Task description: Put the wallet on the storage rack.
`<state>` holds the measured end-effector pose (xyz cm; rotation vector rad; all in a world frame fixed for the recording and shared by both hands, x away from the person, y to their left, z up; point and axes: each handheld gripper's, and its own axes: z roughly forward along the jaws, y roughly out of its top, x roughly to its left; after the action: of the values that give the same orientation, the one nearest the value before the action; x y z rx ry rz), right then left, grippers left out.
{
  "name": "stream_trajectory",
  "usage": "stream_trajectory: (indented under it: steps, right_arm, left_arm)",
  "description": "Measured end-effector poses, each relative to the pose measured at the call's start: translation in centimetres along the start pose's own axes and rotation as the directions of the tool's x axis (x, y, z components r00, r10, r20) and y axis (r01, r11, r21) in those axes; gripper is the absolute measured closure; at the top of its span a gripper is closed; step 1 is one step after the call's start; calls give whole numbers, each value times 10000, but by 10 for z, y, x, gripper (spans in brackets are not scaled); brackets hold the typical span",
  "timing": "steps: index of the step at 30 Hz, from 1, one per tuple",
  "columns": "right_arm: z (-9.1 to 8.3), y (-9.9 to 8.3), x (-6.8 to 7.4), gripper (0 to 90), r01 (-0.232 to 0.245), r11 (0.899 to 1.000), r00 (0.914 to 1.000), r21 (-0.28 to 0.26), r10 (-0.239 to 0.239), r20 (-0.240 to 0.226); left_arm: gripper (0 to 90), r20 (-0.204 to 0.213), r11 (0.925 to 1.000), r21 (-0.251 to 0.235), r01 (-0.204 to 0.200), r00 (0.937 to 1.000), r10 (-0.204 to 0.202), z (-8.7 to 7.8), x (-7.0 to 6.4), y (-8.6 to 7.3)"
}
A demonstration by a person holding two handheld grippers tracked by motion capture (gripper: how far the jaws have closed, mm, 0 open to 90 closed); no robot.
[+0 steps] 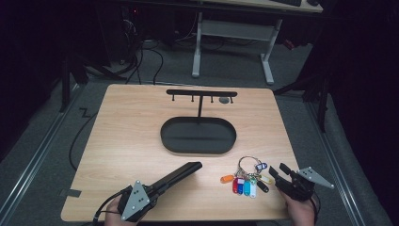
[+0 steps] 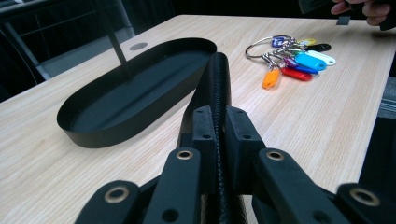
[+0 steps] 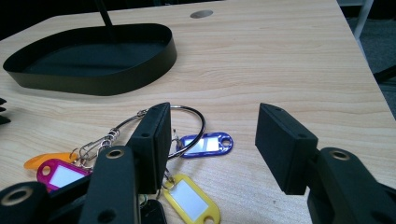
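Two grippers: both are working at the near edge of the wooden table (image 1: 122, 141), each held in one of the person's hands.
Left gripper (image 1: 190, 166): it is lying low over the table at the near left, pointing toward the tray; its jaws are pressing flat together with nothing between them.
Left gripper view: the joined jaws are running as one black bar toward the tray's near wall, and whether the tips are touching it I cannot tell.
Right gripper (image 3: 212, 133): its jaws are standing wide apart and gripping nothing; it is hovering at the right side of the keyring.
Keyring (image 1: 249, 162): it is lying flat on the table near the front right, between the two grippers and just beside the right one.
Metal ring (image 3: 187, 126): it is sitting partly behind the right gripper's left-hand jaw in that gripper's view.
Tags: orange (image 1: 227, 179), red, blue and white ones are fanning toward the person; a blue tag (image 3: 208, 143) and a yellow tag (image 3: 189, 200) are lying between the open jaws.
Tray (image 1: 197, 148): this black oval is resting mid-table, well apart from the keyring.
Hook stand (image 1: 201, 93): it is rising from the tray's far end, its crossbar bearing small pegs.
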<state>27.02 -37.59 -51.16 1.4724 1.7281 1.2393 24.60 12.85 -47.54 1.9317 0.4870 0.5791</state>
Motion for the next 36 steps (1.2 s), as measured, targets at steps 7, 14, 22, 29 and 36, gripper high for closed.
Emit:
stream_trajectory:
  steps: [7, 14, 22, 29, 36]
  right_arm:
    - [-1, 0, 0, 463, -57, 10000, 10000, -4, 57, -1]
    - [0, 0, 0, 463, -10, 10000, 10000, 21, 10, -10]
    - [1, 0, 0, 462, 7, 10000, 10000, 26, -7, -13]
    - [1, 0, 0, 462, -26, 10000, 10000, 59, 26, -29]
    - [2, -1, 1, 462, 4, 9999, 10000, 125, -3, -55]
  left_arm:
    - [839, 281, 9959, -223, 872, 9958, -866, -1, 9, -3]
    - [837, 267, 9889, -169, 1473, 9888, -1468, 0, 20, -11]
    - [832, 332, 9814, -261, 1900, 9814, -1891, 0, 26, -16]
    - [817, 387, 9671, -392, 2514, 9675, -2499, 2, 36, -23]
    - [804, 212, 9631, -525, 2640, 9645, -2633, 3, 40, -27]
